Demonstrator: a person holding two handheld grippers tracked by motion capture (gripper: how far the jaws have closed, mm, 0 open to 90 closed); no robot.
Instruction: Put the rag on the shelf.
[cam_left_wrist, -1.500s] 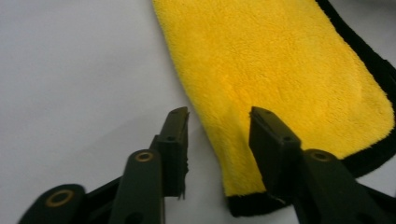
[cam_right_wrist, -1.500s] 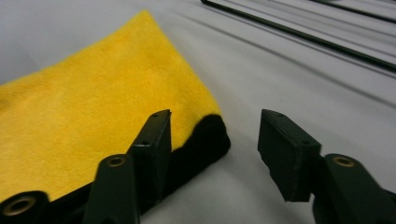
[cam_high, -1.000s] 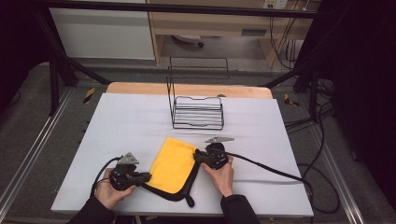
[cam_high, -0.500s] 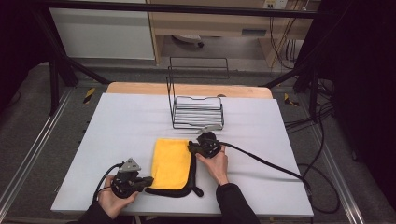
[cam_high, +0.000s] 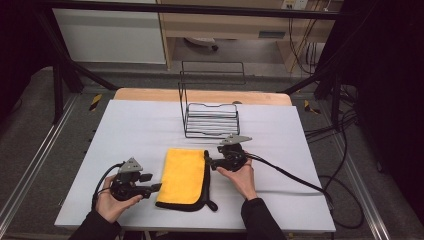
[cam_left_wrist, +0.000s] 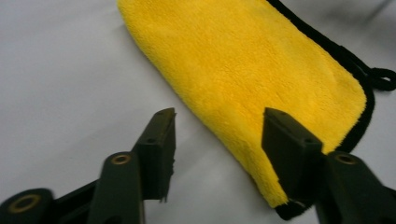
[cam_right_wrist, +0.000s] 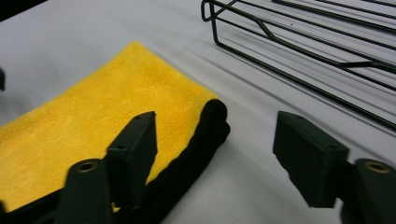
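While both jaws stand apart, the left gripper (cam_high: 156, 187) and right gripper (cam_high: 209, 162) flank a fluffy yellow folded cloth with black edging (cam_high: 184, 175) on the smooth white table (cam_high: 135, 130); farther off, a black wire rack (cam_high: 210, 117) stands before wooden shelving (cam_high: 225, 22).

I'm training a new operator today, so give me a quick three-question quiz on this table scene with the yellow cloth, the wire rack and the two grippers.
1. True or false: the yellow cloth lies inside the wire rack.
2. Which gripper is nearer the rack? A left gripper B right gripper
3. Fill in: the cloth's trim is ____.

Key: 1 false, it lies flat on the table. 2 B. 3 black.
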